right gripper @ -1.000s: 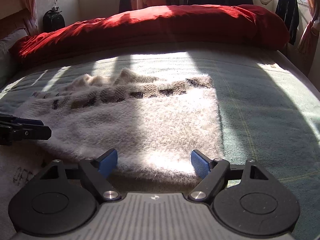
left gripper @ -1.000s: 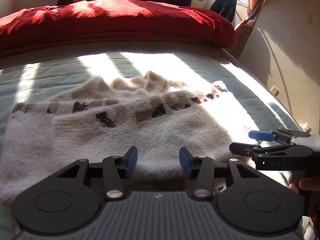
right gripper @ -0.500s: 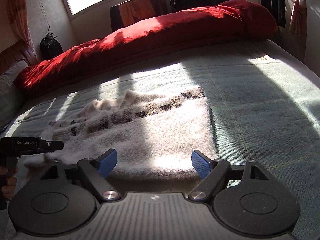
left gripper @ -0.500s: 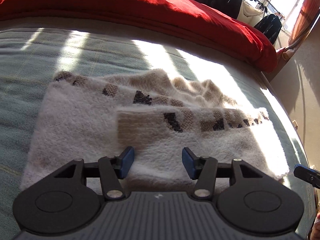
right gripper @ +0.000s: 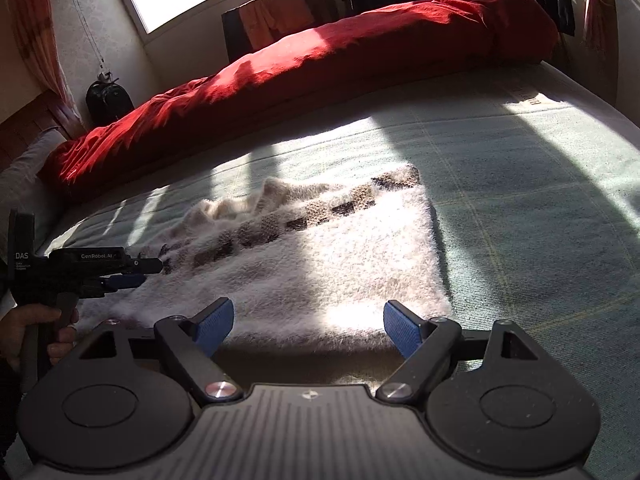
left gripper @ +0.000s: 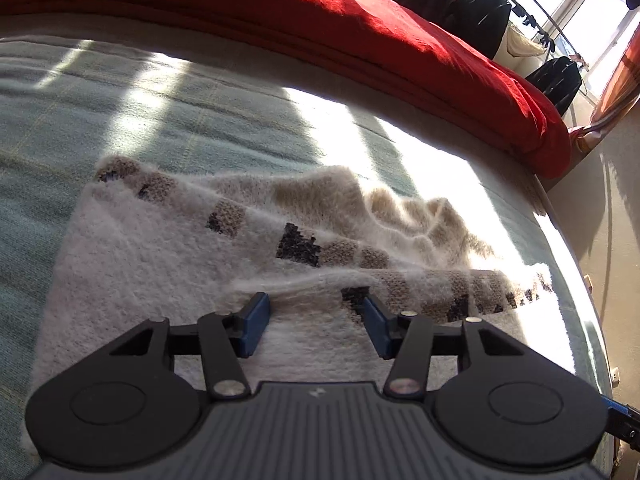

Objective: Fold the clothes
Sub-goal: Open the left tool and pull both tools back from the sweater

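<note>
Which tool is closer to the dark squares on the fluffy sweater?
Left. The left tool is right over the sweater, its open fingers beside the dark squares. The right tool sits back at the plain near edge, away from the squares.

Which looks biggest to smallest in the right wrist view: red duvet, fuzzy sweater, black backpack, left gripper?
1. red duvet
2. fuzzy sweater
3. left gripper and black backpack look alike; the gripper is nearer, so unranked.
</note>
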